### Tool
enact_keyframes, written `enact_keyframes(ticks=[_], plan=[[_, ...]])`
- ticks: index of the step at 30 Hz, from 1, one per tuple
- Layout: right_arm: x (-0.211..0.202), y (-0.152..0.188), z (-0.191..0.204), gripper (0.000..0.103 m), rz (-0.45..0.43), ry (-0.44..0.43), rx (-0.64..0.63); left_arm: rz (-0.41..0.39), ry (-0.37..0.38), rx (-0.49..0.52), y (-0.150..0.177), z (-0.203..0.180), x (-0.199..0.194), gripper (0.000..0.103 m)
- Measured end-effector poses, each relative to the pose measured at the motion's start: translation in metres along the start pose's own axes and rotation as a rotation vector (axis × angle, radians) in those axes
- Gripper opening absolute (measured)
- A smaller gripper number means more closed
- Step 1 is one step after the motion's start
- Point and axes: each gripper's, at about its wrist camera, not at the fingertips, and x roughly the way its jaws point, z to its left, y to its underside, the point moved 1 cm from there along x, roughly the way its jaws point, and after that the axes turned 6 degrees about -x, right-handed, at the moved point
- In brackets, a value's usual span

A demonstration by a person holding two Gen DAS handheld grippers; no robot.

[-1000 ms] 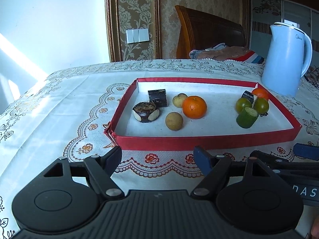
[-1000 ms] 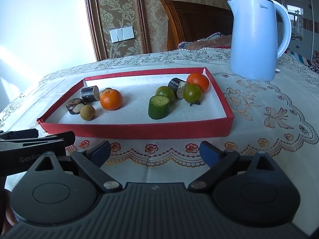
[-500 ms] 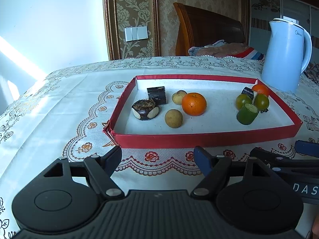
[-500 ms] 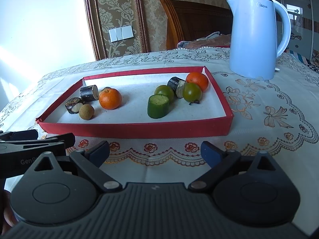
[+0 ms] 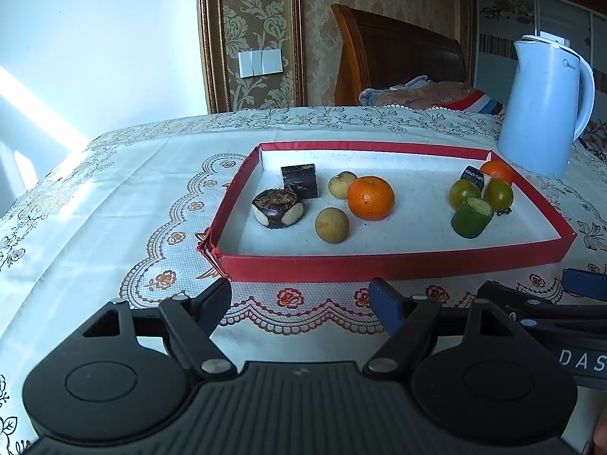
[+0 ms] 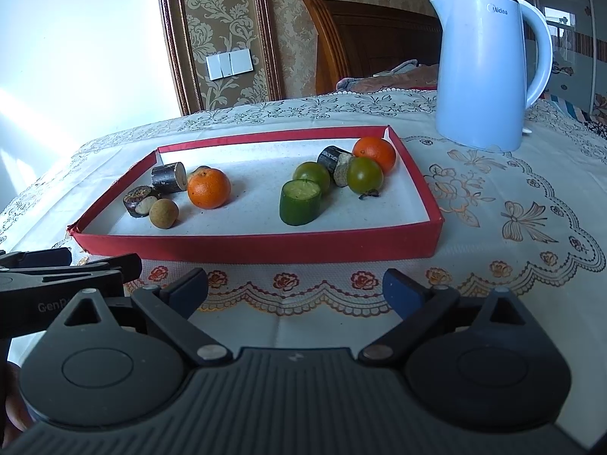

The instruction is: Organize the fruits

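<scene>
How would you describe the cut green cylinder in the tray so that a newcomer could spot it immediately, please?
Find the red-walled tray in front of the pale blue kettle. In the cluster of fruit at the tray's kettle end, the green cylinder stands nearest the front wall. Unlike the round green fruits behind it, it has a flat, pale cut top.

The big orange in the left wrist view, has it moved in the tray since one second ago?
No. The orange lies at the same spot in the tray, beside the same pale fruit.
</scene>
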Motion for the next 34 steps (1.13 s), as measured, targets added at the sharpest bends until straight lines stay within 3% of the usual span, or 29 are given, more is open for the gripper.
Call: enact_keyframes(ticks=[14, 23, 34], plan=[[-0.0002, 0.0002, -0.0006, 0.099, -0.003, 0.001, -0.001, 0.026, 0.06, -0.019, -0.0021, 0.0035, 0.0, 0.079], [0.0001, 0.0002, -0.0013, 0.099, -0.004, 0.002, 0.002, -0.036, 0.017, 0.031, -0.002, -0.0041, -0.0071, 0.08], [0.0005, 0.0002, -0.0014, 0.1, -0.004, 0.002, 0.003, -0.042, 0.0, 0.049, -0.0016, -0.0055, -0.0066, 0.08]])
